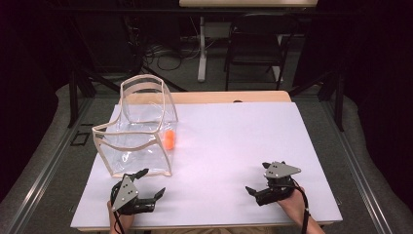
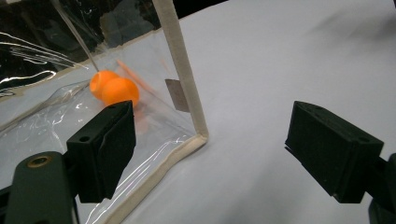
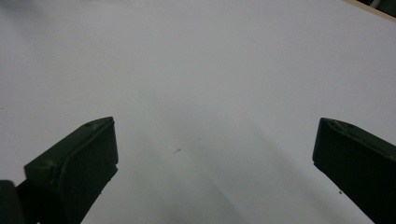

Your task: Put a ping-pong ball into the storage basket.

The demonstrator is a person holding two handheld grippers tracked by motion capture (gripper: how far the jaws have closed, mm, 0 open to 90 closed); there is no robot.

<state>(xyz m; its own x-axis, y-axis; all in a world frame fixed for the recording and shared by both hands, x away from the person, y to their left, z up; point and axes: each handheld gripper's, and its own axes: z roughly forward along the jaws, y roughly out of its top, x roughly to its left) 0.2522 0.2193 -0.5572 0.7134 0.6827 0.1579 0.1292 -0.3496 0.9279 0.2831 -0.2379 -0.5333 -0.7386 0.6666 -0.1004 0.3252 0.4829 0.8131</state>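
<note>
At the near edge of the table (image 1: 234, 146), the left gripper (image 1: 152, 184) and right gripper (image 1: 257, 179) rest with jaws wide, holding nothing. Just beyond the left one stands a clear bag (image 1: 139, 141), an orange ball (image 2: 114, 88) inside its far right corner.

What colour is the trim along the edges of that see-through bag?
Beige trim, clearest in the left gripper view.
</note>
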